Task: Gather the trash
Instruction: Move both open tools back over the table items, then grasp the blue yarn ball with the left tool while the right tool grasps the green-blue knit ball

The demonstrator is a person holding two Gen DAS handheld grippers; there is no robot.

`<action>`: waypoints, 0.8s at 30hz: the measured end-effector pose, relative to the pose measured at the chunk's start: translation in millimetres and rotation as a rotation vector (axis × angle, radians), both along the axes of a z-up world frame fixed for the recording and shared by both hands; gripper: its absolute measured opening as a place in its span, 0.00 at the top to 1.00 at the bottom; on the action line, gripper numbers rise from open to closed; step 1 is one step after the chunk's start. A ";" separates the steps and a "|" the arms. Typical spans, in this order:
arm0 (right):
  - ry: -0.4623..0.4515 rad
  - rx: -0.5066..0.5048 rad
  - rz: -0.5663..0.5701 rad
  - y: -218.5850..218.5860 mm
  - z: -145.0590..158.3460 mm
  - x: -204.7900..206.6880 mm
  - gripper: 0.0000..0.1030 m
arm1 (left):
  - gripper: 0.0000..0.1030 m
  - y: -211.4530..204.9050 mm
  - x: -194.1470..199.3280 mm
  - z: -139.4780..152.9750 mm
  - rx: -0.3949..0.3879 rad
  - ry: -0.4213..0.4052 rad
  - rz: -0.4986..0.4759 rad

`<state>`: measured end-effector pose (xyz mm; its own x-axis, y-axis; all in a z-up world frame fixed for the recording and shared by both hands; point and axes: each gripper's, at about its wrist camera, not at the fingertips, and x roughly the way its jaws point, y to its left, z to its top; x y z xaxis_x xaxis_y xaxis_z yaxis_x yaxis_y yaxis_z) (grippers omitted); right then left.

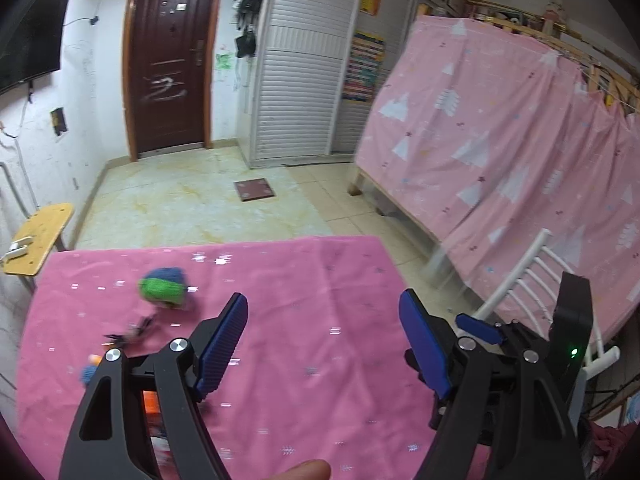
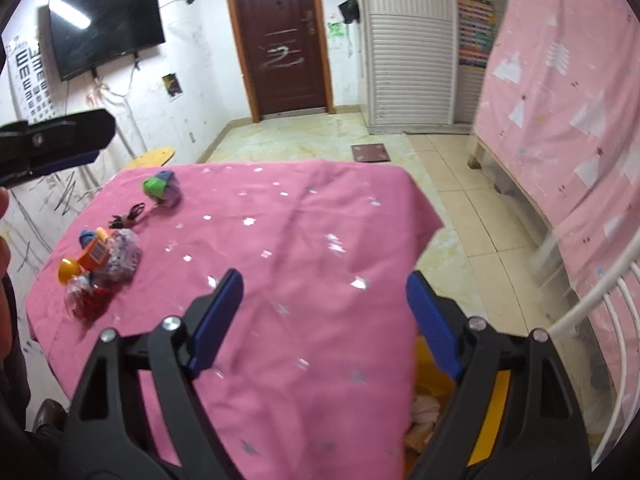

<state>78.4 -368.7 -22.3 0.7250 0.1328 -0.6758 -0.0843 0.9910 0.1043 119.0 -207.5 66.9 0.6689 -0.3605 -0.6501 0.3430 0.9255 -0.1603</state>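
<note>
Both tools, left tool (image 1: 324, 344) and right tool (image 2: 324, 320), wide and empty over bench (image 2: 320, 240); swing left, take wrapper pile (image 2: 100, 264) piecewise, 1 wrapper per grab.

Both wrist cameras sit close above the near edge of the pink-covered table (image 1: 312, 280), tilted down and facing the brown door (image 1: 168, 64). The right view (image 2: 320, 220) sits nearer the table's right edge; both share its far left corner.

Ahead of you a dark brown door (image 2: 283, 40) stands shut, a black television (image 2: 105, 26) hangs on the wall to its left, a white slatted wardrobe (image 1: 298, 80) stands right, and a pink patterned sheet (image 1: 500, 152) drapes the bed frame.
</note>
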 end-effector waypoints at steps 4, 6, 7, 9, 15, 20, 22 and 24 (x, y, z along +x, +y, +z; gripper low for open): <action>0.004 -0.013 0.038 23.7 2.8 13.9 0.22 | 0.31 36.0 8.2 -1.4 0.021 -0.004 0.050; 0.004 -0.022 0.053 34.3 4.7 19.6 0.22 | 0.31 53.5 12.3 -3.2 0.032 -0.008 0.076; 0.006 -0.025 0.064 40.6 5.3 23.4 0.22 | 0.31 60.5 14.6 -4.6 0.037 -0.010 0.087; 0.008 -0.033 0.082 54.2 7.6 30.6 0.22 | 0.31 81.0 21.6 -8.0 0.050 -0.008 0.120; 0.009 -0.041 0.123 87.4 11.8 50.8 0.22 | 0.31 134.5 35.7 -18.0 0.070 0.007 0.190; 0.018 -0.042 0.153 112.4 10.9 67.1 0.22 | 0.31 168.3 37.2 -31.1 0.084 0.022 0.223; 0.022 -0.045 0.164 123.7 9.8 73.6 0.22 | 0.31 175.4 37.0 -36.1 0.088 0.027 0.234; 0.026 -0.046 0.176 131.6 9.0 79.6 0.22 | 0.31 185.0 37.5 -43.4 0.083 0.041 0.243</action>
<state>158.1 -237.1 -13.3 0.6758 0.2247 -0.7020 -0.2547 0.9649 0.0636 156.5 -22.6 23.5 0.7017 -0.1365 -0.6993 0.1038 0.9906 -0.0892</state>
